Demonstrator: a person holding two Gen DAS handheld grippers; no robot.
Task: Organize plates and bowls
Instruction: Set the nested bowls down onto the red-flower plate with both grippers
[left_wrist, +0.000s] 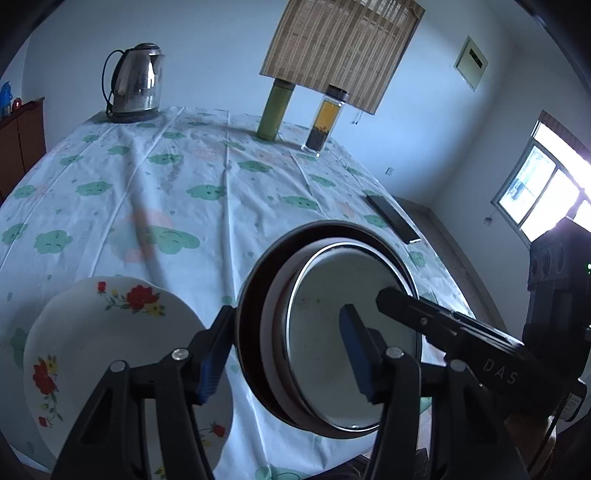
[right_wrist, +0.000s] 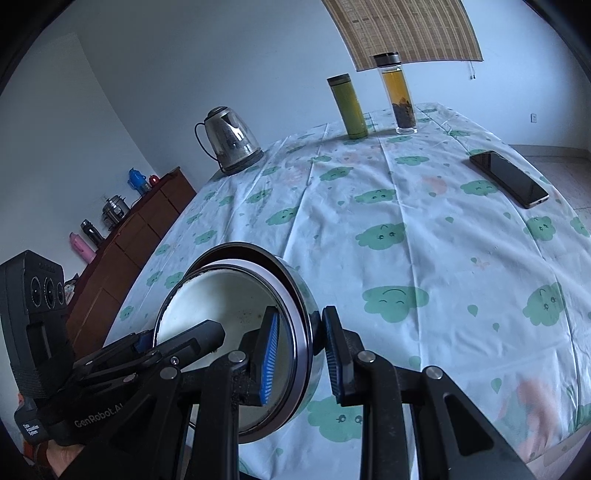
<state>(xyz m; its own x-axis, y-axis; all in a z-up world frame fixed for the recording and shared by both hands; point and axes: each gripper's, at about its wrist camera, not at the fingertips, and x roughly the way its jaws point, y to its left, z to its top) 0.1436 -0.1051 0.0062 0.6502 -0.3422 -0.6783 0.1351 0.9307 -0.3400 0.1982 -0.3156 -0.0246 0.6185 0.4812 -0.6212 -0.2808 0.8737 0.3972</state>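
**Both grippers on the nested bowls, above the table**

Through my left wrist camera, my left gripper clamps one wall of a stack of nested bowls: a dark outer bowl, a white one inside it, and a steel-rimmed, pale-lined bowl innermost. One blue pad sits outside the dark wall, the other inside the bowl. The stack is tilted, its mouth turned toward the camera, above the cloud-patterned white tablecloth. My right gripper's black finger reaches into the bowl from the right. A white plate with red flowers lies on the cloth at lower left, beside the stack.

Through my right wrist camera, my right gripper is narrowly closed on the opposite wall of the same bowls, one pad inside, one outside. My left gripper grips the near-left rim. Whether the stack touches the cloth I cannot tell.
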